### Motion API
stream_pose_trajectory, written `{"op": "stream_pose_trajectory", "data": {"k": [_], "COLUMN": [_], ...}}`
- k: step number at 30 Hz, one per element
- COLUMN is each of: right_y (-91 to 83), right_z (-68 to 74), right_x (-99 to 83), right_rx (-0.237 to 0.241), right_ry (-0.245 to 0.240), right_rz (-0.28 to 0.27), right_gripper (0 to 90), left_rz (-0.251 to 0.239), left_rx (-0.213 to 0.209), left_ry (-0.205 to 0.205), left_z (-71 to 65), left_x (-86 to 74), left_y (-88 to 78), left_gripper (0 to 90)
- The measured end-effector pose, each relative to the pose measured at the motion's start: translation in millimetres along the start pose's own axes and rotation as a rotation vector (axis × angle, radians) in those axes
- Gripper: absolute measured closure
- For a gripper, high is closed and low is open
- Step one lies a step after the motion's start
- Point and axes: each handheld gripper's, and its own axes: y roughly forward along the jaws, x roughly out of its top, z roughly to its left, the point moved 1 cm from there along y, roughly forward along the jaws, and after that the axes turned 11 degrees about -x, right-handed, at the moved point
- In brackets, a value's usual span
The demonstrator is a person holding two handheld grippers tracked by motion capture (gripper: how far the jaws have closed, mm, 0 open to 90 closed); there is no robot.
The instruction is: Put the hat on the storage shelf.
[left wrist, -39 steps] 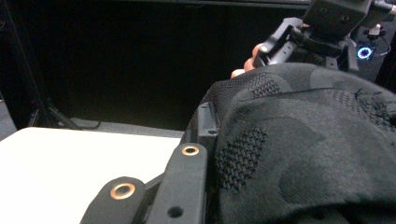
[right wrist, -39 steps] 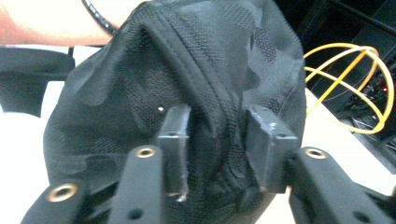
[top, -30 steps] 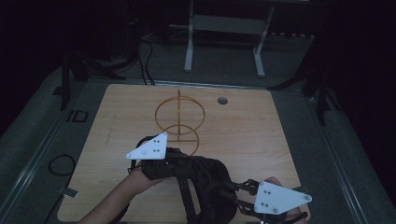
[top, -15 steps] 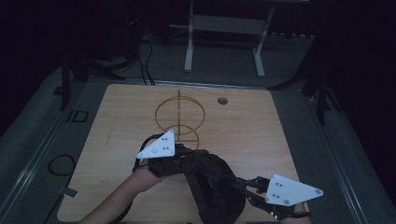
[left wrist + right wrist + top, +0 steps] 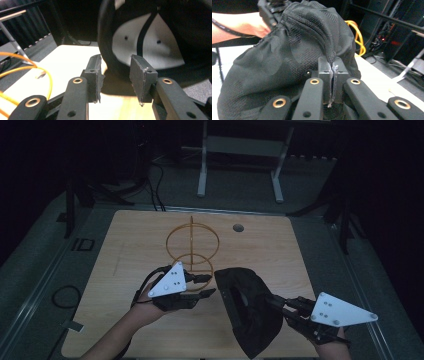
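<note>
Black cap (image 5: 248, 312) held by right gripper (image 5: 276, 303) at near right of wooden table (image 5: 130, 240); left gripper (image 5: 210, 285) just beside it, empty.

Item: cap, black mesh fabric with pale lining inside the crown, raised on edge over the table's near right part, opening turned left. Right gripper: fingers together, clamped on a fold of the cap's fabric (image 5: 307, 47), seen pinched between the pads in the right gripper view. Left gripper: fingers (image 5: 95, 72) apart, jaws having just been opening, nothing between them; the cap's brim edge (image 5: 105, 40) lay just beyond the tips. Orange wire stand (image 5: 192, 245), two hoops on an upright rod, stood at table centre, beyond the left gripper. Small round grommet (image 5: 238, 227) at far right of the top.
</note>
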Motion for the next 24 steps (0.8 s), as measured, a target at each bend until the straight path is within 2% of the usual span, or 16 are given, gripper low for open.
{"op": "stream_pose_trajectory", "data": {"k": [7, 13, 15, 18, 21, 22, 24], "right_y": [3.1, 13.2, 18.8, 29.9, 43.2, 43.2, 55.9], "right_z": [-22.5, -45.5, -52.0, -60.2, -65.6, -65.6, -69.0], "right_x": [4.2, 11.4, 15.3, 22.1, 29.6, 29.6, 36.1], "right_rx": [-0.092, -0.165, -0.185, -0.201, -0.208, -0.208, -0.216], "right_ry": [0.018, 0.034, 0.038, 0.037, 0.023, 0.023, 0.012], "right_rz": [-0.008, -0.012, -0.013, -0.005, 0.006, 0.006, 0.02], "right_gripper": [88.2, 88.2, 88.2, 88.2, 88.2, 88.2, 88.1], "left_rz": [-0.014, -0.008, -0.015, 0.005, -0.005, -0.005, -0.008], "left_rx": [0.029, 0.082, 0.106, 0.149, 0.193, 0.193, 0.213], "left_ry": [-0.055, -0.105, -0.13, -0.163, -0.192, -0.192, -0.219], "left_z": [2.0, 1.7, -0.9, -5.3, -8.2, -8.2, -7.4], "left_x": [-22.7, -49.7, -59.7, -75.2, -90.4, -90.4, -101.4], "left_y": [-15.0, -32.1, -37.4, -42.2, -47.8, -47.8, -51.6], "left_gripper": [60.4, 54.3, 50.2, 39.9, 33.3, 26.5, 24.0]}}
